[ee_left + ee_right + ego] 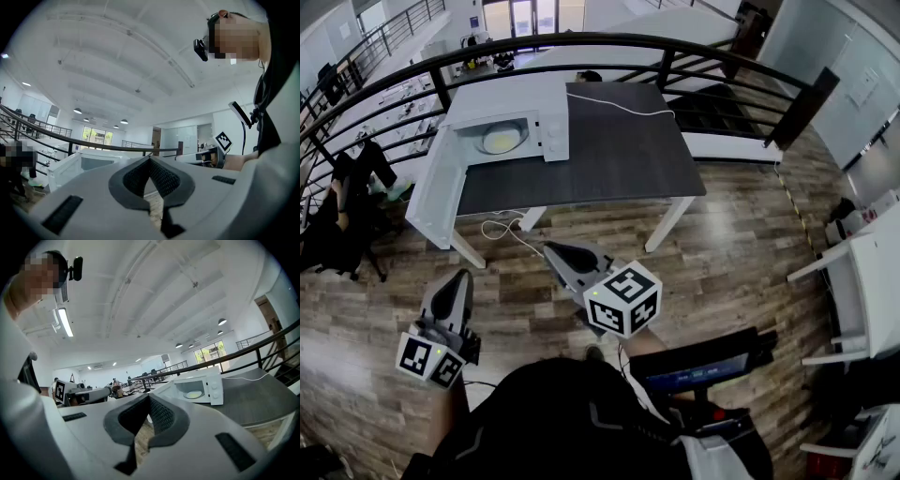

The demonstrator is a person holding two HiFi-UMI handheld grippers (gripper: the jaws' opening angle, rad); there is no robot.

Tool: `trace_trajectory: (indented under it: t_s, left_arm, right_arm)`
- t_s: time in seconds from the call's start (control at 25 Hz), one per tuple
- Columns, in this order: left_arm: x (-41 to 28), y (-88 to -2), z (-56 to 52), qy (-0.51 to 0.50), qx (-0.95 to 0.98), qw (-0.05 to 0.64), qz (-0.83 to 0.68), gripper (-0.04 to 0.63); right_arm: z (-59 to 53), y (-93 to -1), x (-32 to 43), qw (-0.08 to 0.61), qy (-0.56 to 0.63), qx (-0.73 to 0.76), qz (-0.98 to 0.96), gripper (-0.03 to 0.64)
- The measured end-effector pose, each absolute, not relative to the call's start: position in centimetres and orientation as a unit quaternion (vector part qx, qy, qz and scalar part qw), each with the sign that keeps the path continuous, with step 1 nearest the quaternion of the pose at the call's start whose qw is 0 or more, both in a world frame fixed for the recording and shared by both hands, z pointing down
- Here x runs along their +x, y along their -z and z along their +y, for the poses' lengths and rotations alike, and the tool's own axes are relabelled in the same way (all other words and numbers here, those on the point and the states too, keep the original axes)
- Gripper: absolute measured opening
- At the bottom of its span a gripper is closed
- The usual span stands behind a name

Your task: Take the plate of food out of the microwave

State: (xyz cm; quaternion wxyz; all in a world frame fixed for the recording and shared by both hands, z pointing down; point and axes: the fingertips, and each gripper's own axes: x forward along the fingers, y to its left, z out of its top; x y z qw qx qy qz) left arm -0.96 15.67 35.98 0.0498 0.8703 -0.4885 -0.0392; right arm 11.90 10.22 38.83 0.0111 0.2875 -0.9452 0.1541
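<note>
**While the plate [501,140] sits inside the open microwave [551,120], both grippers hang clenched and empty**

Low at the left, the left gripper [460,275] has its jaws pressed together on nothing, above the wooden floor [722,234] and well apart from the table [623,150]. The microwave stands on the table's left end, its door [436,192] swung wide leftward, and the plate inside carries what looks like pale food. Further right, the right gripper [551,247] is likewise closed on nothing.
</note>
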Motion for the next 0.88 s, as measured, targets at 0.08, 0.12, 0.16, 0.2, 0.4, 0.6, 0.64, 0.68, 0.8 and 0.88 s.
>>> trace_trajectory:
  t_s: [0.08, 0.12, 0.16, 0.2, 0.4, 0.6, 0.64, 0.68, 0.8, 0.88]
  left_arm:
    - [-1.0, -35.9, 15.8, 0.042, 0.872, 0.053, -0.485, 0.003]
    - [-1.1, -35.9, 15.9, 0.042, 0.872, 0.055, -0.485, 0.003]
    - [-1.1, -35.9, 16.0, 0.042, 0.872, 0.056, -0.484, 0.003]
    - [-1.2, -35.9, 16.1, 0.042, 0.872, 0.056, -0.484, 0.002]
    - [-2.0, -36.1, 16.0, 0.043, 0.872, 0.056, -0.484, 0.003]
    - [-2.8, -36.0, 15.8, 0.047, 0.871, 0.057, -0.485, 0.003]
    - [-3.0, -36.1, 15.9, 0.049, 0.872, 0.057, -0.484, 0.002]
    - [-3.3, -36.2, 15.9, 0.050, 0.872, 0.057, -0.483, 0.002]
    - [-4.1, -36.4, 15.8, 0.051, 0.874, 0.058, -0.480, 0.003]
    - [-4.6, -36.4, 15.7, 0.053, 0.874, 0.058, -0.480, 0.002]
  right_arm:
    - [10.4, -38.9, 11.7, 0.014, -0.154, 0.287, -0.946, -0.002]
    - [10.4, -38.9, 11.6, 0.015, -0.154, 0.286, -0.946, -0.002]
    - [10.5, -38.9, 11.5, 0.015, -0.154, 0.286, -0.945, -0.002]
    - [10.6, -39.0, 11.5, 0.016, -0.155, 0.287, -0.945, -0.002]
    - [10.6, -39.2, 11.0, 0.016, -0.160, 0.290, -0.943, -0.002]
    - [10.6, -38.9, 10.0, 0.007, -0.169, 0.289, -0.942, -0.002]
    - [10.6, -39.0, 9.7, 0.006, -0.167, 0.288, -0.943, -0.002]
    - [10.6, -39.0, 9.4, 0.007, -0.166, 0.289, -0.943, -0.002]
    - [10.3, -39.3, 8.8, 0.006, -0.164, 0.301, -0.939, -0.002]
    - [10.1, -39.3, 8.7, 0.004, -0.166, 0.309, -0.937, -0.002]
